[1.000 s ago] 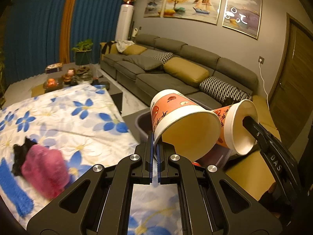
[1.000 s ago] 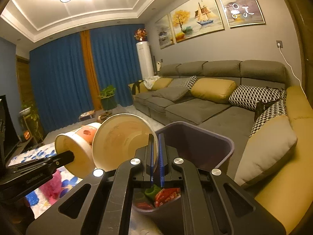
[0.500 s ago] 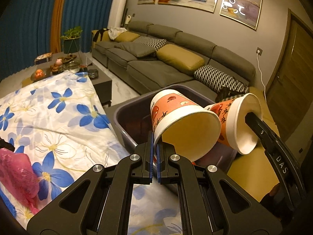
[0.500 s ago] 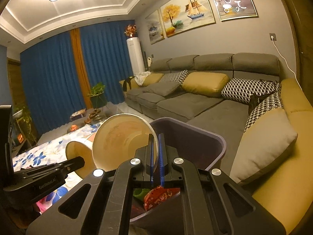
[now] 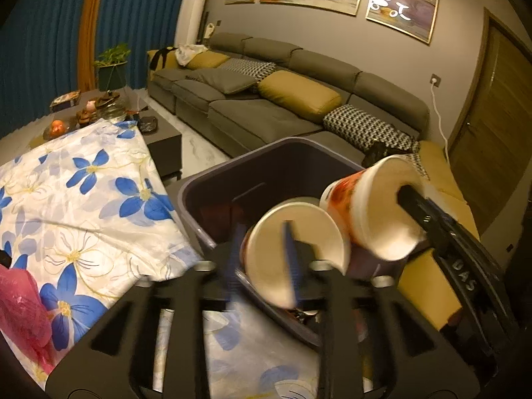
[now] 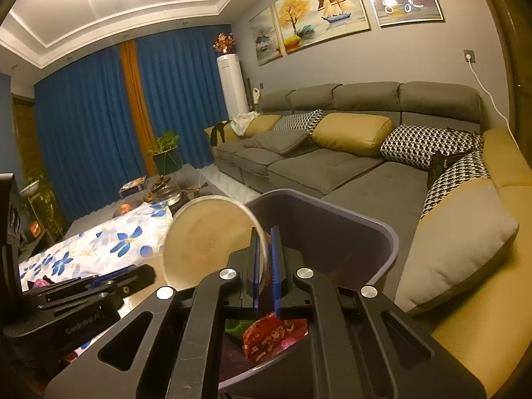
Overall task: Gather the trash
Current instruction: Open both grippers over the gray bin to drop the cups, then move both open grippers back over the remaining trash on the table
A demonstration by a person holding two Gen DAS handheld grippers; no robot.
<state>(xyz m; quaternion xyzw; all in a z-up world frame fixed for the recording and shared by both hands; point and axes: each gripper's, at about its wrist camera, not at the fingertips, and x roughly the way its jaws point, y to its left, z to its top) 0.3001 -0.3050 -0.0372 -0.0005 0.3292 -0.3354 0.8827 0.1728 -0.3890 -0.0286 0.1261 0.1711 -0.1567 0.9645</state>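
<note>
A dark purple trash bin (image 5: 212, 186) stands between the table and the sofa. My left gripper (image 5: 261, 259) is open above its near rim, fingers blurred; a paper cup (image 5: 276, 259) hangs loose between them, mouth towards me, over the bin. My right gripper (image 6: 265, 266) is shut on the rim of a second orange-printed paper cup (image 6: 206, 236), held over the bin (image 6: 332, 212); the same cup (image 5: 369, 212) shows at right in the left wrist view. Red and green wrappers (image 6: 266, 335) lie inside the bin.
A table with a white cloth with blue flowers (image 5: 83, 199) is at left, a pink plastic bag (image 5: 20, 302) on it. A grey sofa with yellow cushions (image 5: 299, 99) runs behind the bin. A low coffee table (image 5: 99, 113) stands farther back.
My left gripper has opened and its cup has slipped free, dropping towards the bin. Both grippers have moved closer over the bin. The right gripper still holds its cup.
</note>
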